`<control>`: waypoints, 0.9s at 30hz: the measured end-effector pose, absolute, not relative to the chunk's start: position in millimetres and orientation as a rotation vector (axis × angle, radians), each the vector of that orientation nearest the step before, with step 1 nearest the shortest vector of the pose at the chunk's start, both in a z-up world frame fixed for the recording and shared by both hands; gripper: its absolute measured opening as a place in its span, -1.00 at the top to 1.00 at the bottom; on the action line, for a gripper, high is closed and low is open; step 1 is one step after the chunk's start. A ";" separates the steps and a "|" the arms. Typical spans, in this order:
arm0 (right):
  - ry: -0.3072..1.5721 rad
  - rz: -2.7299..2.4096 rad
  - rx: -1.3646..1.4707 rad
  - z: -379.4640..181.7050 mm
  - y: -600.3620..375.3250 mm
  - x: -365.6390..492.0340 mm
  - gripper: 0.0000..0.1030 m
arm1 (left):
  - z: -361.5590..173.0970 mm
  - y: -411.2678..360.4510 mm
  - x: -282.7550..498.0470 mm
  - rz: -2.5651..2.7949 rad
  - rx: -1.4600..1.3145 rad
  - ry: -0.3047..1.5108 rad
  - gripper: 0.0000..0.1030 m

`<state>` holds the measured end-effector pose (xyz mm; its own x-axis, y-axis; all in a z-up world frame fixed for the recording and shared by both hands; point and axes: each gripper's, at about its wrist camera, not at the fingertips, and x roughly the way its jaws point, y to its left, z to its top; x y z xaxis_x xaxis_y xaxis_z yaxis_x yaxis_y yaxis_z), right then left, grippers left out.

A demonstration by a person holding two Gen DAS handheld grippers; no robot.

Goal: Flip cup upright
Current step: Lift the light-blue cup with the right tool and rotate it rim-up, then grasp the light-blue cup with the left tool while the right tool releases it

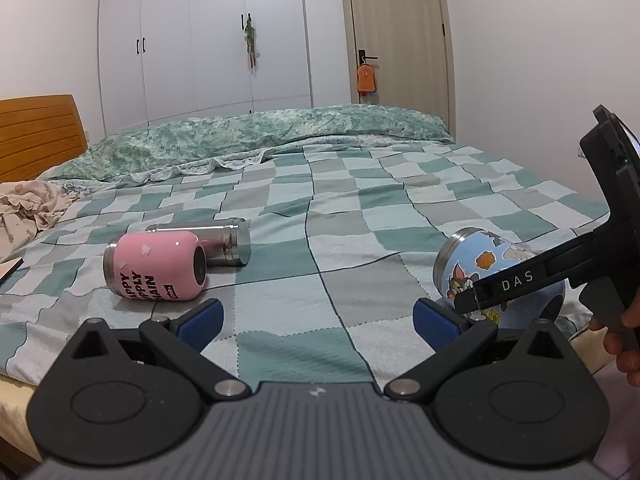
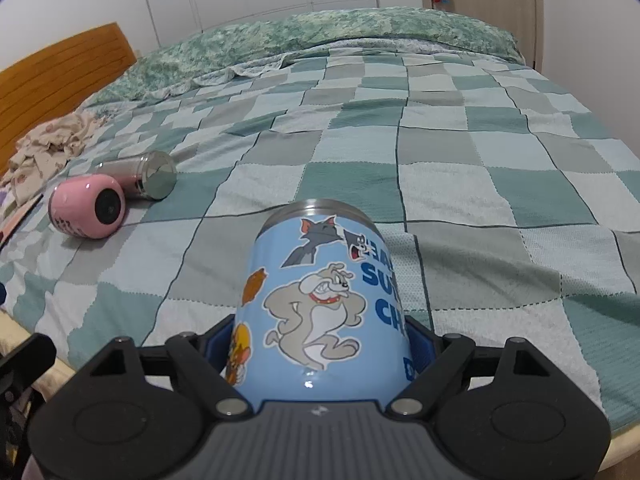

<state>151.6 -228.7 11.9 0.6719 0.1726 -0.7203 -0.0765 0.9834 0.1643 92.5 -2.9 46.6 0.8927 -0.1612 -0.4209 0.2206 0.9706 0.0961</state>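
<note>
A light-blue cartoon cup (image 2: 320,304) lies on its side on the checked bedspread, its steel rim pointing away from me. My right gripper (image 2: 320,346) is closed around its base end, a blue pad on each side. In the left wrist view the same cup (image 1: 480,264) lies at the right with the right gripper's black body (image 1: 516,280) across it. My left gripper (image 1: 316,316) is open and empty, low over the bedspread. A pink cup (image 1: 154,266) lies on its side to the left, seen too in the right wrist view (image 2: 86,210).
A steel flask (image 1: 224,240) lies behind the pink cup. A crumpled beige cloth (image 1: 24,208) lies at the far left by the wooden headboard (image 1: 36,132). A green patterned quilt (image 1: 248,136) runs along the back. The bed's near edge is just below the grippers.
</note>
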 end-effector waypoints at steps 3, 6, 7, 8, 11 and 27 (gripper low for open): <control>0.798 0.163 0.132 21.4 -233.8 146.6 -0.91 | 49.1 -6.1 92.5 -0.194 0.148 0.425 -1.00; 0.750 0.191 0.122 36.4 -243.3 137.4 -0.98 | 52.5 -11.2 91.2 -0.196 0.152 0.425 -1.00; 0.733 0.197 0.120 41.4 -248.0 134.3 -0.98 | 53.9 -13.3 91.0 -0.198 0.154 0.425 -1.00; 0.711 0.204 0.121 47.2 -253.8 130.4 -1.00 | 55.8 -16.4 90.8 -0.202 0.155 0.428 -1.00; 0.634 0.222 0.125 62.6 -278.2 118.6 -1.00 | 59.6 -27.7 91.5 -0.221 0.161 0.442 -1.00; 0.528 0.192 0.029 58.2 -411.5 113.3 -1.00 | 68.7 -145.7 158.1 -0.269 0.144 0.716 -1.00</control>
<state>113.3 -411.5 58.2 0.8463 0.1893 -0.4980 -0.1745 0.9817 0.0767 158.1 -145.7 68.7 0.7216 -0.1939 -0.6646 0.2917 0.9558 0.0378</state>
